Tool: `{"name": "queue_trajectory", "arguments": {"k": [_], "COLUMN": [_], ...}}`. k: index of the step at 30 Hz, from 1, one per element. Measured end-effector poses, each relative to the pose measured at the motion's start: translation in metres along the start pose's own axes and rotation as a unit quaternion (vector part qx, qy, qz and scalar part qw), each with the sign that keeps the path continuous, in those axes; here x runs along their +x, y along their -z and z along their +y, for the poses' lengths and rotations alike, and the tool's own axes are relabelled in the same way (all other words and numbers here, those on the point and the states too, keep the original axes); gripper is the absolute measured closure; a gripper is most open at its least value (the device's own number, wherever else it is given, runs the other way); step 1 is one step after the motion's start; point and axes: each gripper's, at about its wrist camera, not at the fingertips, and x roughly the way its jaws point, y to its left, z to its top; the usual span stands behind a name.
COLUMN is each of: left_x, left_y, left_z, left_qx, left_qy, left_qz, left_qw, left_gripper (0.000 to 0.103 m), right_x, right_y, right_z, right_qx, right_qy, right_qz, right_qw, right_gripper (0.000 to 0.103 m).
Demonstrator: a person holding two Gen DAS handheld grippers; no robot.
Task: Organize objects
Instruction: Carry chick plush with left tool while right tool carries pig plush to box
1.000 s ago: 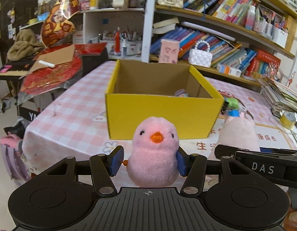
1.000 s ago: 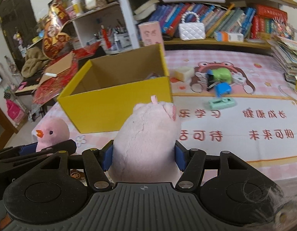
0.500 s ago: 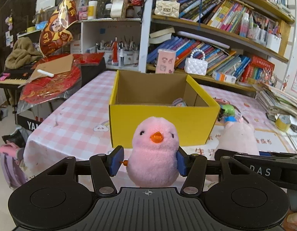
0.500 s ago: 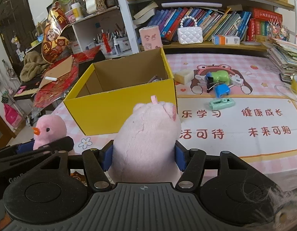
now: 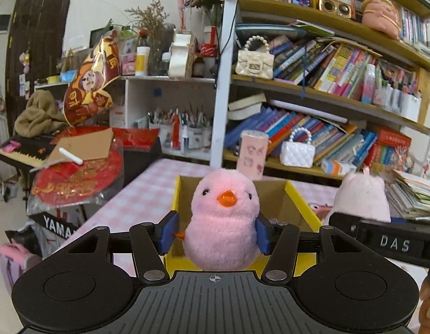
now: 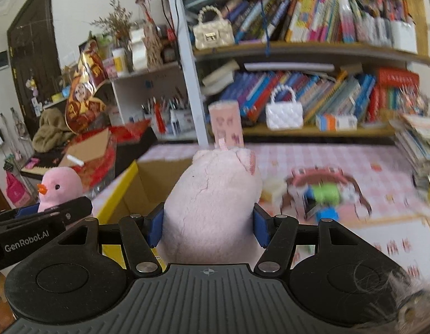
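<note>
My left gripper point(image 5: 215, 235) is shut on a pink plush chick point(image 5: 224, 217) with an orange beak and holds it in the air just before the near wall of the open yellow cardboard box point(image 5: 301, 203). My right gripper point(image 6: 208, 226) is shut on a pale pink plush pig point(image 6: 212, 203) and holds it raised beside the box point(image 6: 123, 194). The pig also shows at the right of the left wrist view point(image 5: 362, 197). The chick shows at the left of the right wrist view point(image 6: 61, 186). The box floor is hidden.
The pink checked table point(image 5: 137, 197) carries a cartoon mat with small green and blue items point(image 6: 324, 197). A pink patterned carton point(image 5: 252, 153) stands behind the box. Bookshelves point(image 5: 326, 105) line the back. A paper stack point(image 5: 412, 194) sits right, a keyboard point(image 5: 22, 153) left.
Both grippers have risen with their toys and moved toward the box. The views now look more level, and the box sits lower and nearer in both.
</note>
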Motion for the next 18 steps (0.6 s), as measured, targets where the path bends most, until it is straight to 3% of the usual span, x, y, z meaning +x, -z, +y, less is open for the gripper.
{"name": "queue_trajectory", "arguments": {"k": [8, 18], "left_x": [0.045, 0.100], "left_y": [-0.016, -0.007], "left_z": [-0.010, -0.024], "left_qx": [0.008, 0.030], "left_qy": [-0.022, -0.045], "left_qz": [-0.002, 0.045], "left_qw": [0.9997, 0.9976], "left_gripper": [0.048, 0.048], "right_x": [0.049, 0.118], "right_y": [-0.034, -0.041], "right_z": [-0.007, -0.017], "right_qx": [-0.026, -0.071], "right_qy": [-0.018, -0.039], "right_qz": [-0.017, 0.007], "right_qw": [0.999, 0.997], "right_gripper": [0.044, 0.044]}}
